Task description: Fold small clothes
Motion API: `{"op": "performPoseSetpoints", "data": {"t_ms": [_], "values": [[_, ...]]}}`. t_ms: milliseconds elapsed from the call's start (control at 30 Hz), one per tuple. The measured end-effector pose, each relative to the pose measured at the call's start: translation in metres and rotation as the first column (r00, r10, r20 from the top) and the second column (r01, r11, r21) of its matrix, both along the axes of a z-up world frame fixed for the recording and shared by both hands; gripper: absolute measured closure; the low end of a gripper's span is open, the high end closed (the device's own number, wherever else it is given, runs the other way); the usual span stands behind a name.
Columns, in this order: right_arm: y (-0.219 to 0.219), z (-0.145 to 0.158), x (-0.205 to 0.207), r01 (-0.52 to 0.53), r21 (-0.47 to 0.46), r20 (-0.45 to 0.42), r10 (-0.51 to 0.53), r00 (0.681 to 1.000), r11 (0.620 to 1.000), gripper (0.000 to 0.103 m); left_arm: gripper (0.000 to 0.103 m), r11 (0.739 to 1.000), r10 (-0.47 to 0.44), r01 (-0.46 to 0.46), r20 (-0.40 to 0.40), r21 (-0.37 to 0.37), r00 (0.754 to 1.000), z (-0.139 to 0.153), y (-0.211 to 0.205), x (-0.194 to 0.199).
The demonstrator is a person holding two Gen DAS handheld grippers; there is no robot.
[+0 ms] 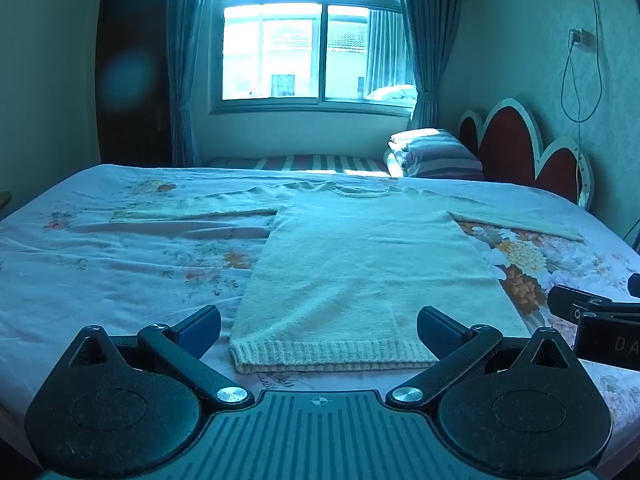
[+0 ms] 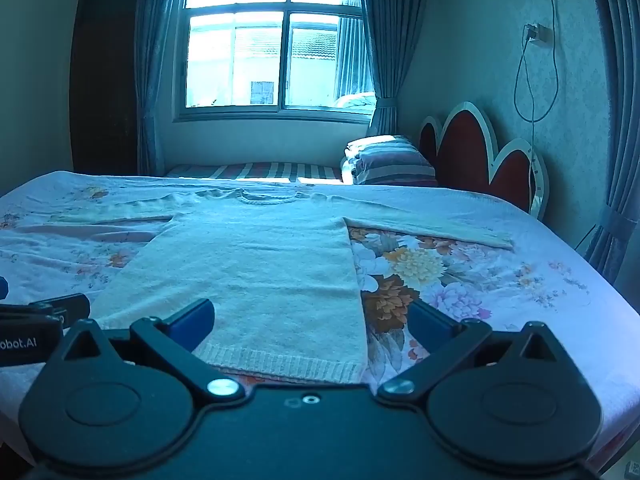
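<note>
Left tongs, nearest the lens, stand wide apart and empty just short of the sweater's ribbed hem. Right tongs likewise spread, empty, over the hem's right corner. One cream knit sweater lies flat on the bed, both sleeves out, neckline toward the window. Two folded striped quilts sit beyond the sweater, beside one red scalloped headboard. Writing: "DA" on the neighbouring tool in the left view; "obot.AI" in the right view only.
</note>
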State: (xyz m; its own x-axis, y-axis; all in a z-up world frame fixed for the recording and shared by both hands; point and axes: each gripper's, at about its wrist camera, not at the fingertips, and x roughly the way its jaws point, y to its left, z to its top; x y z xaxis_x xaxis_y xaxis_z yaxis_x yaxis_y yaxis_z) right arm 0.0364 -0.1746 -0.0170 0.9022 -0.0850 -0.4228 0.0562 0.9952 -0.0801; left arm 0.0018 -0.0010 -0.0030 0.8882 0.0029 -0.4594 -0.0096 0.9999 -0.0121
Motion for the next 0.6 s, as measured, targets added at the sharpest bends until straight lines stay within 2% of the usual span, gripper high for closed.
{"op": "performPoseSetpoints", "data": {"t_ms": [600], "values": [[0.0035, 0.0012, -0.0026, 0.003, -0.003, 0.005, -0.003, 1.000, 1.000, 0.000, 0.000, 1.000, -0.005, 0.005, -0.004, -0.001, 1.000, 0.0021, 0.0001, 0.0010]]}}
